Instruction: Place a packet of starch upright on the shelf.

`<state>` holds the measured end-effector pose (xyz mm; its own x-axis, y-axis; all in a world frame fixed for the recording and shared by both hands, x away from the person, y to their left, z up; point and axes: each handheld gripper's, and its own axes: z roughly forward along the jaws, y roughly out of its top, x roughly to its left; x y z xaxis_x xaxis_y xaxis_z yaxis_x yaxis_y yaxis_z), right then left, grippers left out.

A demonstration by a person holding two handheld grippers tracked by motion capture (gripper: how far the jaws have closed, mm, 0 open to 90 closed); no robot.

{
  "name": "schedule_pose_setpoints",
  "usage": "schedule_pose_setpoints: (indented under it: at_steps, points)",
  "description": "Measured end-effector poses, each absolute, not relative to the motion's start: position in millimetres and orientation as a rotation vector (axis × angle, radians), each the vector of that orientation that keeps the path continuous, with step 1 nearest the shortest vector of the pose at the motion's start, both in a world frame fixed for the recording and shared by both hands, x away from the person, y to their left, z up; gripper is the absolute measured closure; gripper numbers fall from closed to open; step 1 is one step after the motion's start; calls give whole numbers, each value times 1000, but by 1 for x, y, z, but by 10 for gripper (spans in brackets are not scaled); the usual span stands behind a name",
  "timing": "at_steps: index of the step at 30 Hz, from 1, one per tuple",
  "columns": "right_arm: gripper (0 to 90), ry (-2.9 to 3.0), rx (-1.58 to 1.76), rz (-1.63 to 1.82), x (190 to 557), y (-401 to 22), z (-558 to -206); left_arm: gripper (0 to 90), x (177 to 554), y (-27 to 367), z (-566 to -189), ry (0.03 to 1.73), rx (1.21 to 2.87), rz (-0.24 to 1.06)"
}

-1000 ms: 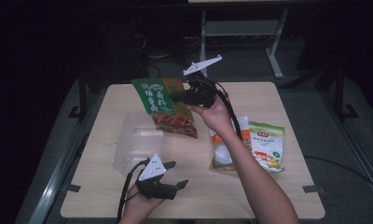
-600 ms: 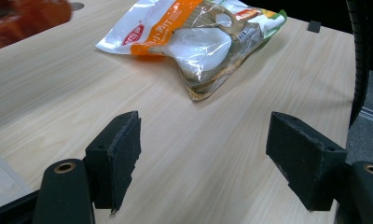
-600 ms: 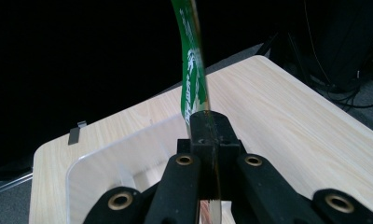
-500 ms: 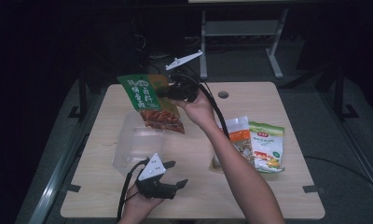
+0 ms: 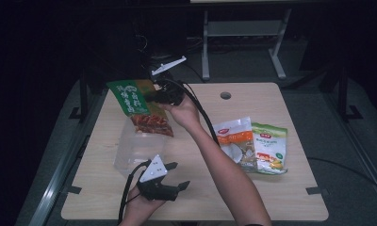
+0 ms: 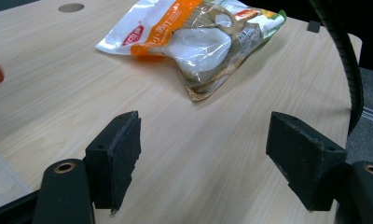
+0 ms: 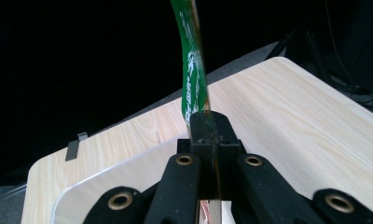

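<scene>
Above the far left part of the pale wooden worktop [image 5: 281, 108], a flat green and red snack packet with printed lettering [image 5: 138, 106] is held up in the air by the right tongs [image 5: 151, 98], which are clamped tight on its edge. From above, the packet is seen to hang just over the clear plastic rectangular box [image 5: 135, 148], with its red lower end close to the box's far rim; whether it touches the rim cannot be told. In the right gripper view the packet [image 7: 193, 84] is seen edge-on, rising as a thin green strip from between the closed black pads, with the rounded rim of the clear box [image 7: 105, 179] below.

Near the front edge of the worktop, the left tongs [image 5: 177, 188] are held low with the jaws wide apart and nothing between them. They are well apart from the green packet, which is on the far side of the clear box from them. In the left gripper view an orange and white clear-windowed food bag [image 6: 189, 37] is seen lying flat on the worktop ahead of the parted pads. Beside it, a green and white bag [image 5: 270, 148] lies partly under its right edge.
</scene>
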<state>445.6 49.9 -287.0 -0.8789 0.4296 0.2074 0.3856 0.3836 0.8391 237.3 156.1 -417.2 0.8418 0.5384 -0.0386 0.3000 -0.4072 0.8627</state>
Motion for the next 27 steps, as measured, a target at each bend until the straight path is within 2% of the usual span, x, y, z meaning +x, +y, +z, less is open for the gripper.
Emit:
schedule_pose_setpoints:
  at_steps: [12, 27]
  points:
    - [900, 2570, 805, 1575, 454, 65, -307, 260, 237, 154, -418, 614, 2019, 300]
    - [900, 2569, 867, 1551, 461, 62, -332, 260, 238, 155, -418, 614, 2023, 307]
